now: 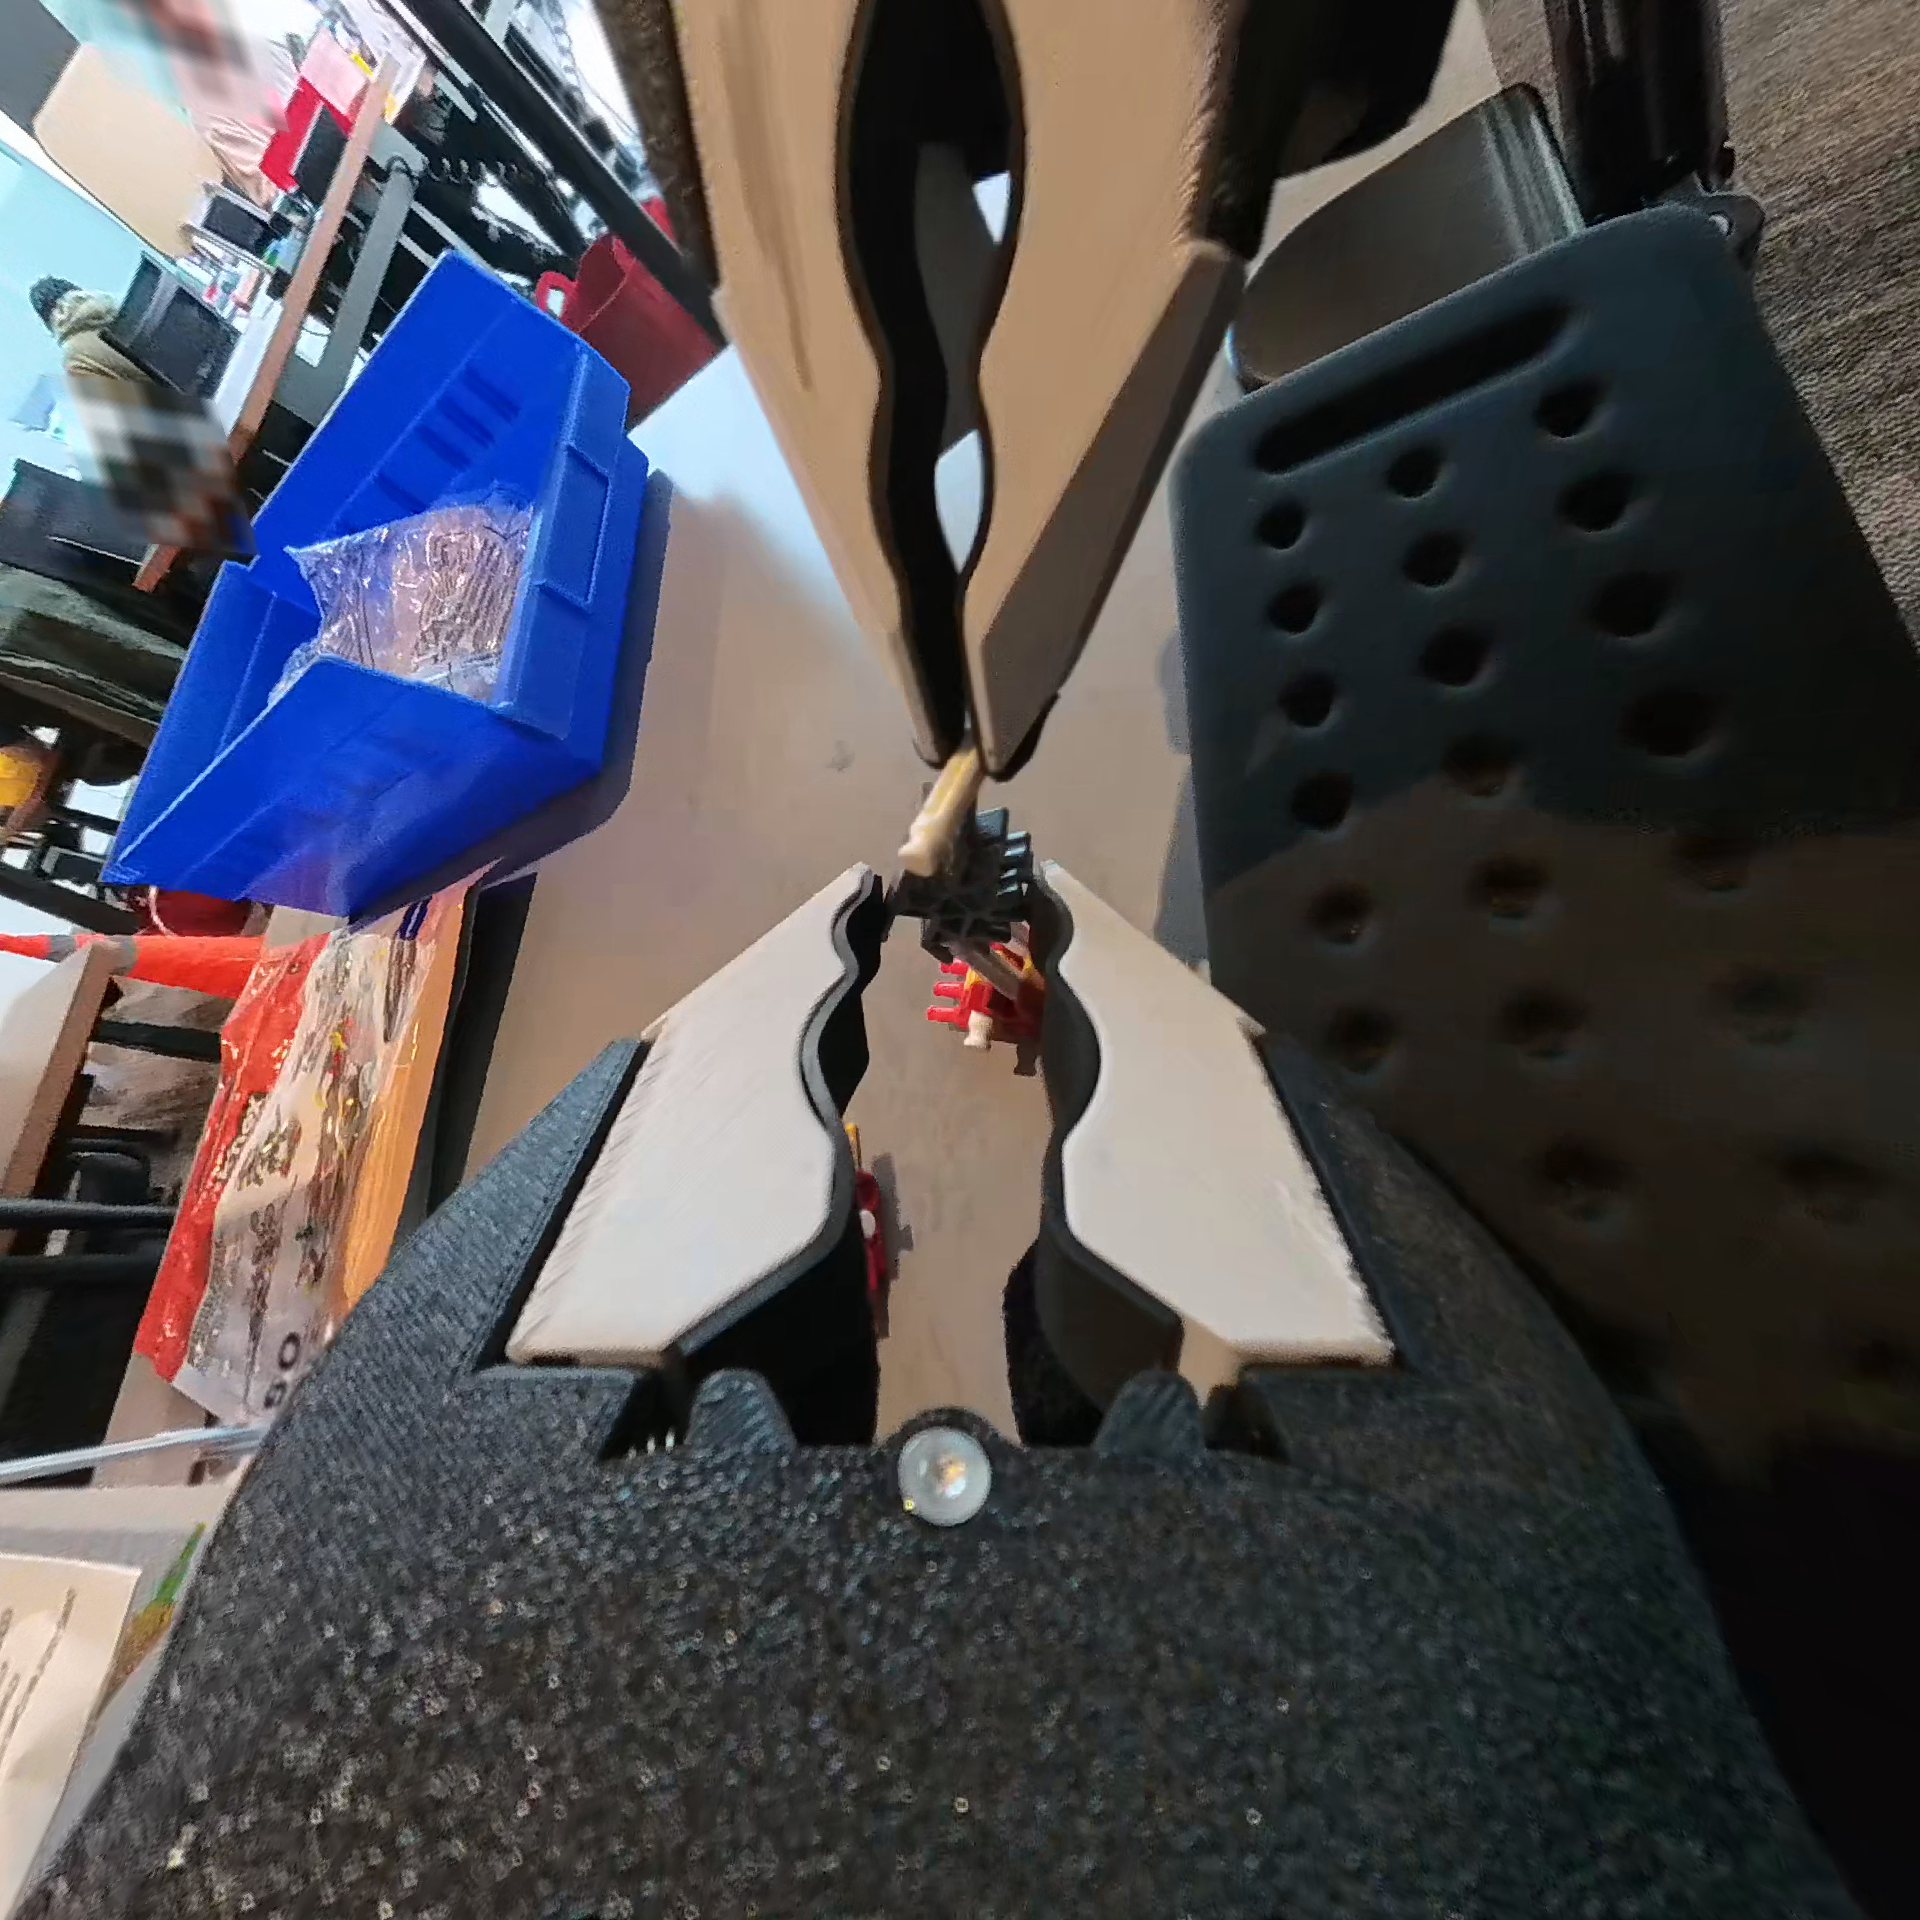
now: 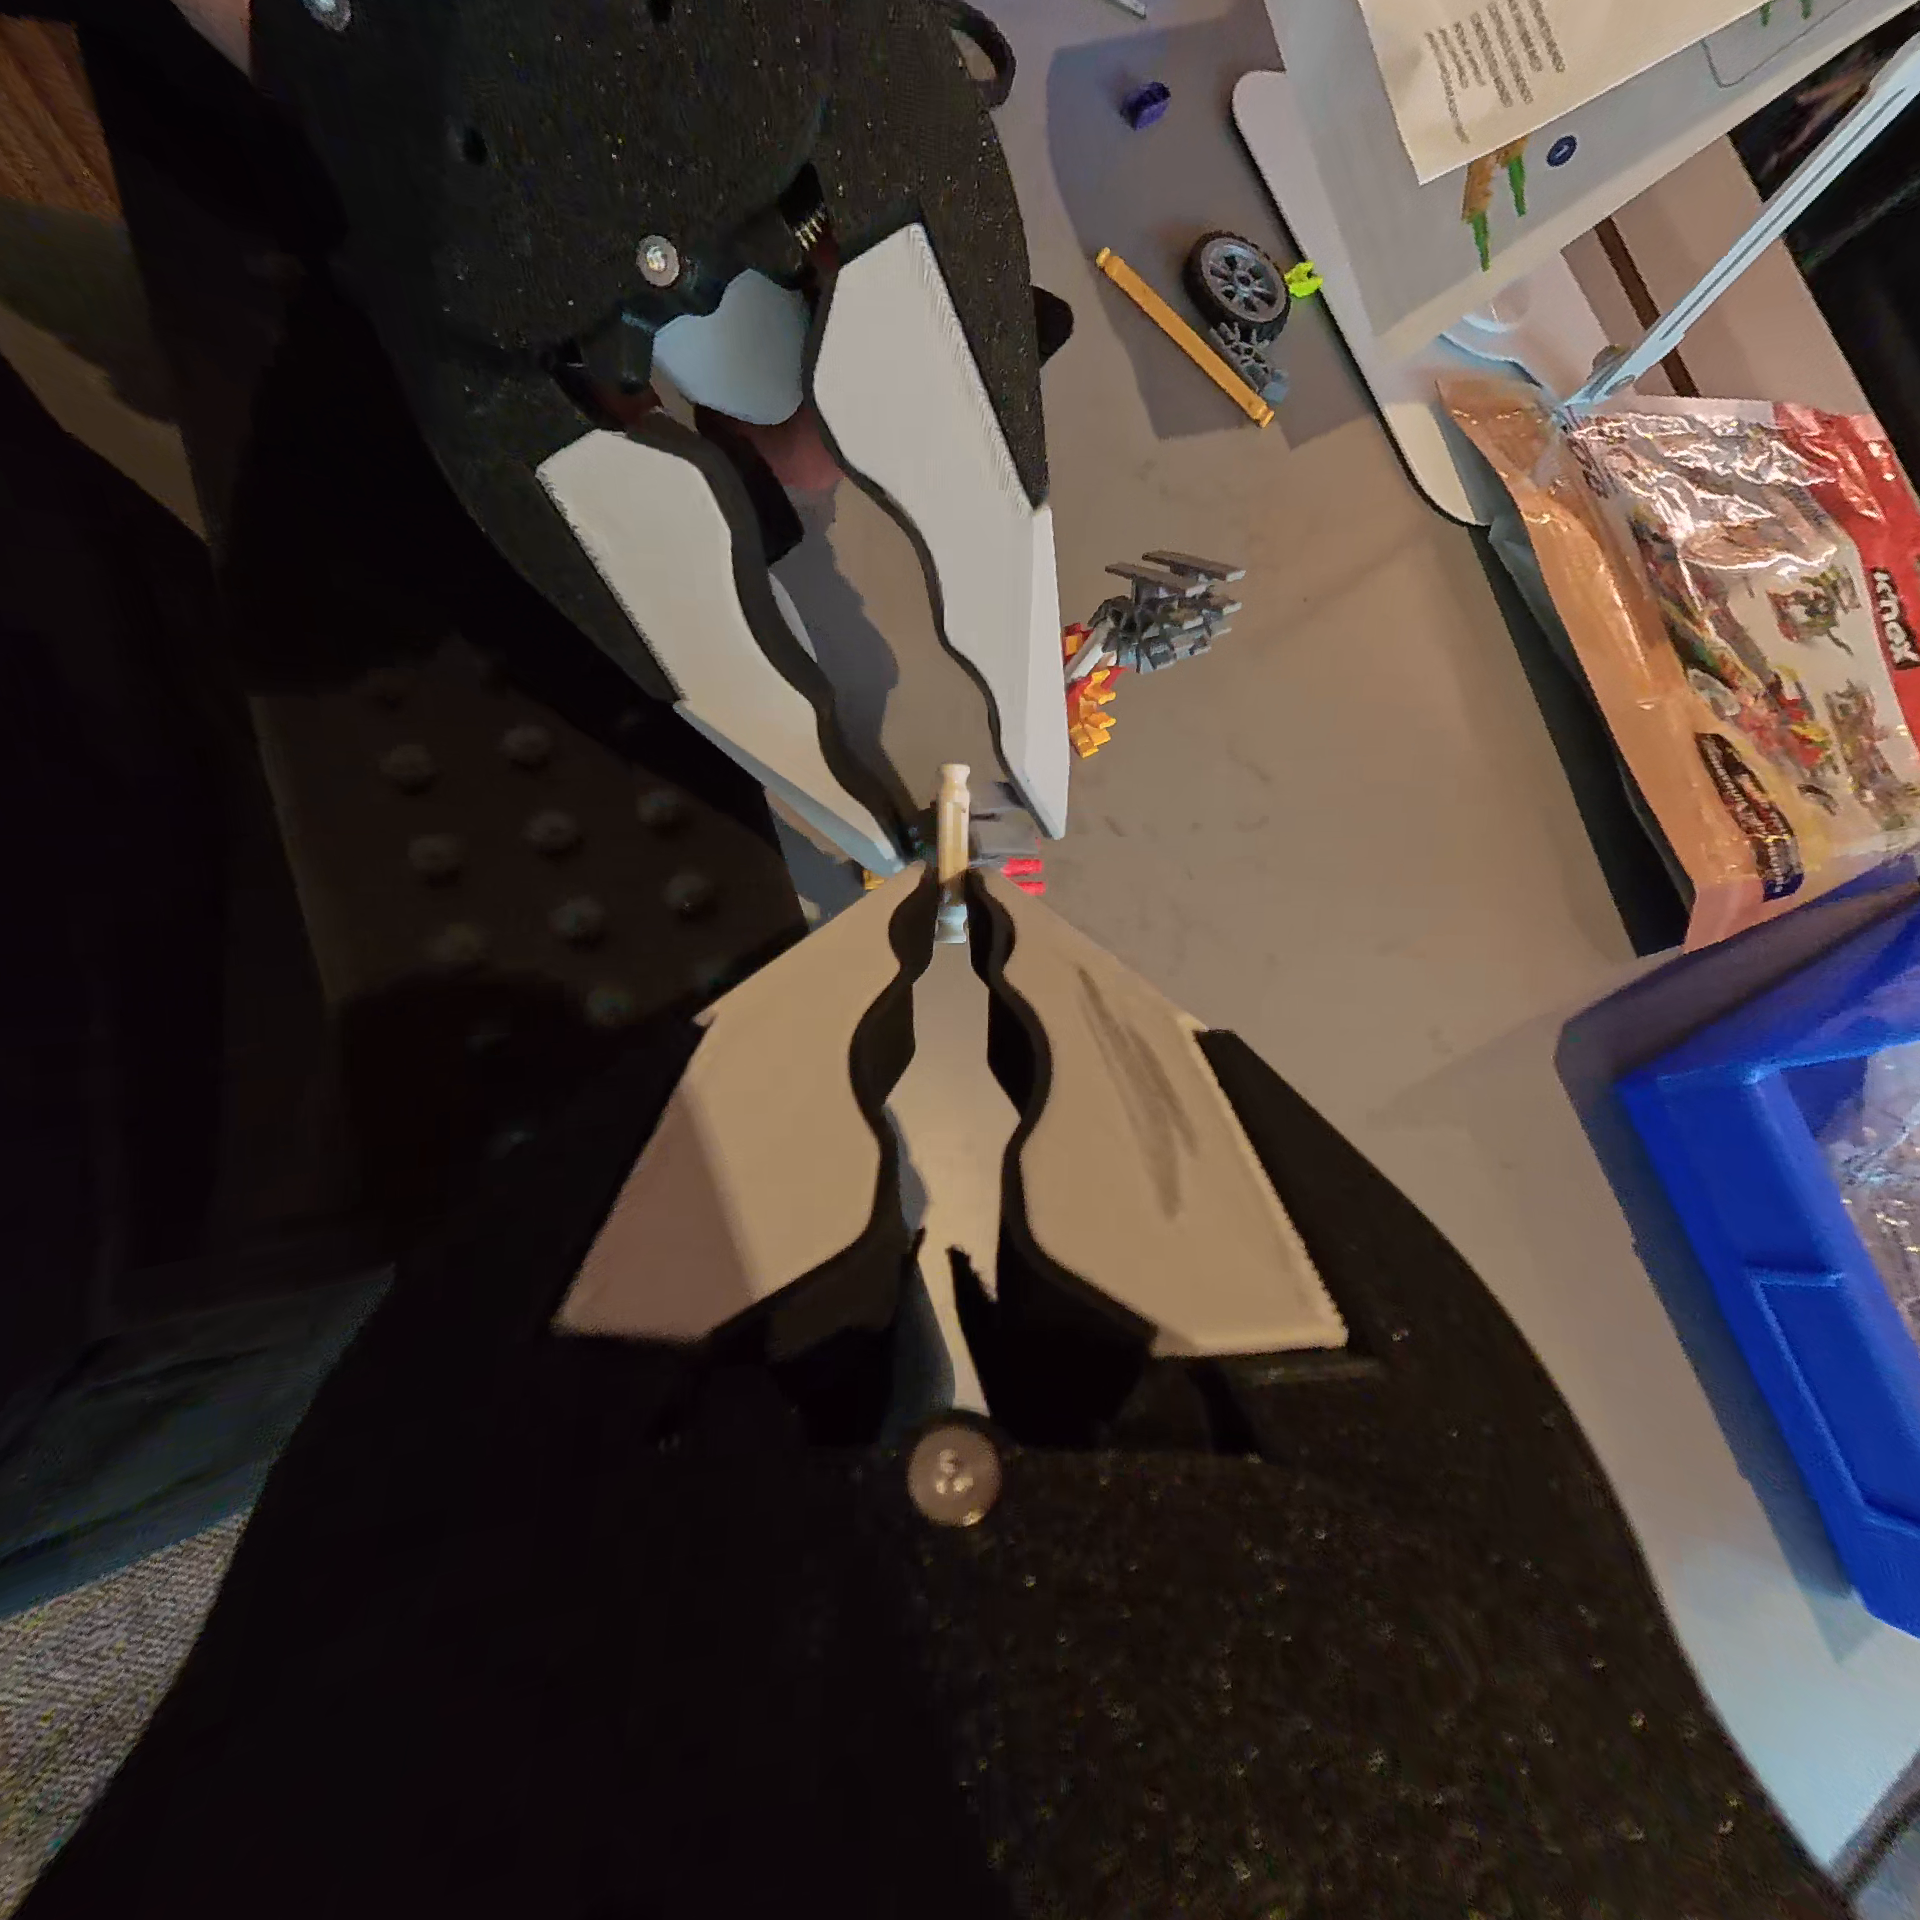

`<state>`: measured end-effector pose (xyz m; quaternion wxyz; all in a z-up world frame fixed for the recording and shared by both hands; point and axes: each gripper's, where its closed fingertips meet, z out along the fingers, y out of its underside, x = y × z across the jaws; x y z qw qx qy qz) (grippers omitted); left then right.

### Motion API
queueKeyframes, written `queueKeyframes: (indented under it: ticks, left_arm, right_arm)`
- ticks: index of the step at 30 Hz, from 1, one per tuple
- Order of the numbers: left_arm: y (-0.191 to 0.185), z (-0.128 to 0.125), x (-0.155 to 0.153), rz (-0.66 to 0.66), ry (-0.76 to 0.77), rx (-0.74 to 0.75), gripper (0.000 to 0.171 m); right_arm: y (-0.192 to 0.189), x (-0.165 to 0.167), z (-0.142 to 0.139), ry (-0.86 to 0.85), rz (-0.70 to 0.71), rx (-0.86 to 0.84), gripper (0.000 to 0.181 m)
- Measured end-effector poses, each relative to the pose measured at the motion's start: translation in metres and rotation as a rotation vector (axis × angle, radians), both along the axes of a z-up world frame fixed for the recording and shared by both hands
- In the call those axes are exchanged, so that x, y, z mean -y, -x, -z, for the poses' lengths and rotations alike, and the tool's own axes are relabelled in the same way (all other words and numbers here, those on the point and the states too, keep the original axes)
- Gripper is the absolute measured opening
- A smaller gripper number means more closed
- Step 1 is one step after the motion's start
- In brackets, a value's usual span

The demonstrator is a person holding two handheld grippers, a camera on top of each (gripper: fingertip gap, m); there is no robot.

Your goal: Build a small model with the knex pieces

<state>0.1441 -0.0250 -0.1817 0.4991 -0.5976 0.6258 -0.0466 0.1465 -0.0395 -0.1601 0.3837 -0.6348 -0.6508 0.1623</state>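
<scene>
Right wrist view: right gripper (image 2: pixel 951 899) pinched white rod (image 2: pixel 952 821); left gripper (image 2: pixel 961 831) clamped grey connector (image 1: pixel 961 883); bare table (image 2: pixel 1299 831) at 3 o'clock.

blue plastic bin (image 2: pixel 1766 1247): sits on the table with a crinkly clear bag inside
shiny toy bag (image 2: pixel 1704 644): lies flat near the bin
small black wheel (image 2: pixel 1240 283): rests just beside a long yellow stick (image 2: pixel 1184 338)
grey and red toy pieces (image 2: pixel 1153 623): lie in a small pile
</scene>
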Motion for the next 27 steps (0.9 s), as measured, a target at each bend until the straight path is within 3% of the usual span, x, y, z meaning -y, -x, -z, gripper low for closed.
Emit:
queueKeyframes:
  ticks: [27]
  left_arm:
    - [0.0041,0.001,0.0018,0.019,-0.015,-0.012,0.025]
  right_arm:
    - [-0.0017,-0.0096,0.0072,-0.041,0.054,0.088,0.005]
